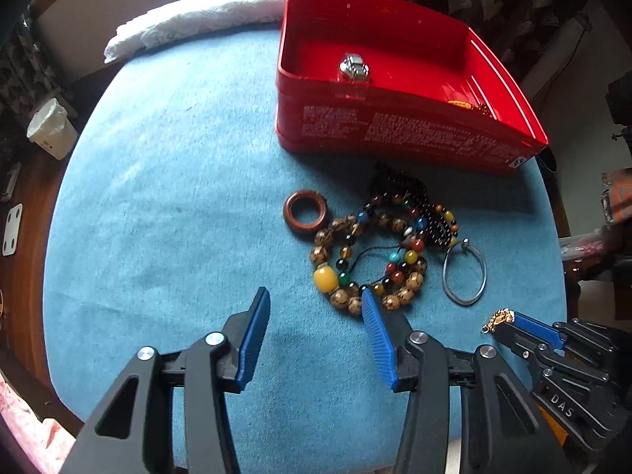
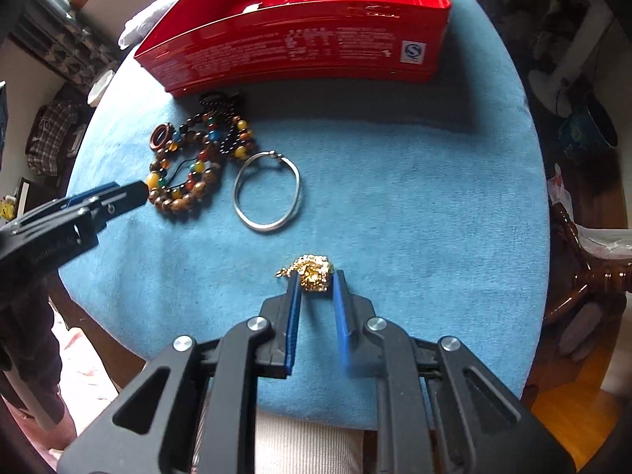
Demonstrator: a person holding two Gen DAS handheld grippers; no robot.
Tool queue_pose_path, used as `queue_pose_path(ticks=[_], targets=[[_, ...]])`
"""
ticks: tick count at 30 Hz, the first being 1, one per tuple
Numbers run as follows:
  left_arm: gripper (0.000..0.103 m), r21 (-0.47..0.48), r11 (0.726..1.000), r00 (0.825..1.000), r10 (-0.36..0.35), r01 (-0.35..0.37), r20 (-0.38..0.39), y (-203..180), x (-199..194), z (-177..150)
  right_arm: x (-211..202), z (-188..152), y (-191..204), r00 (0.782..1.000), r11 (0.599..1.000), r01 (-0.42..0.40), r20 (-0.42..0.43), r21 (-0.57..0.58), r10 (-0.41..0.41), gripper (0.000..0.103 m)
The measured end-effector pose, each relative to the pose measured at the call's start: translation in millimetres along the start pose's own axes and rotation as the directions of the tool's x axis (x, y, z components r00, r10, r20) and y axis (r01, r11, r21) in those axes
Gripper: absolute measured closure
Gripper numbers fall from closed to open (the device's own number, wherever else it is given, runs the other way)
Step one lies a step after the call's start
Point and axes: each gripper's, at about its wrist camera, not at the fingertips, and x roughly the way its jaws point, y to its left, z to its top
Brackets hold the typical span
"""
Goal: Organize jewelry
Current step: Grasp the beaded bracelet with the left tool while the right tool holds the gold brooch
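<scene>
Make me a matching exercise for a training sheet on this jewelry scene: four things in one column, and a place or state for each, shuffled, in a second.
Things:
1. gold chain
2. silver bangle
3. brown ring
4. silver clasp piece

Places or states:
A. lies inside the red box
B. pinched between the pads of the right tool
C. lies open on the blue cloth, to the right of the bead pile in the left wrist view
D. lies on the cloth at the left edge of the bead pile in the left wrist view

Pairs: 1-B, 2-C, 3-D, 4-A
</scene>
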Motion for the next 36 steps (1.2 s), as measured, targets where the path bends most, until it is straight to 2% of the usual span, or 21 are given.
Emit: queue_pose_path(ticks=[3, 8, 15, 26, 28, 32, 36], targets=[[0.066, 0.008, 1.000, 1.000, -0.001, 0.001, 0.002, -6.9, 3.5, 10.5, -2.3, 1.9, -8.9, 1.000, 1.000, -0.011, -0.003, 0.009, 0.011, 0.088], [0.068, 0.016, 1.000, 1.000, -0.008, 0.008, -0.019, -14.6, 15.8, 15.8, -3.3, 11.8, -7.7, 1.000, 1.000, -0.022, 0.001, 0.016, 0.022, 0.088], [0.068, 0.041, 0.999, 1.000, 0.003, -0.002, -0.023, -32.3, 32.6, 30.2, -7.7, 40.2, -21.8, 0.999, 0.999, -0.019, 0.048, 0.035, 0.017, 0.088], [0.068, 0.066, 0.998, 0.999, 0.024, -0.022, -0.028, -51.1, 56.1, 54.2, 2.1, 55.0, -24.2, 0.999, 0.999, -0.037, 0.039, 0.027, 0.036, 0.088], [0.072, 0.073, 0.997, 0.999, 0.029, -0.028, -0.022, -54.5, 57.6, 55.5, 4.2, 54.3, -26.5, 0.999, 0.999, -0.040, 0.033, 0.030, 0.039, 0.088], [0.089, 0.066, 0.998, 1.000, 0.021, -0.020, -0.019, -54.6, 61.4, 57.9, 7.2, 56.3, -28.2, 0.999, 0.998, -0.045, 0.028, 0.034, 0.044, 0.088], [0.092, 0.039, 0.999, 1.000, -0.020, 0.021, -0.019, -41.1, 57.5, 53.7, 6.9, 55.6, -28.9, 0.998, 0.998, -0.048, 0.028, 0.036, 0.047, 0.088]])
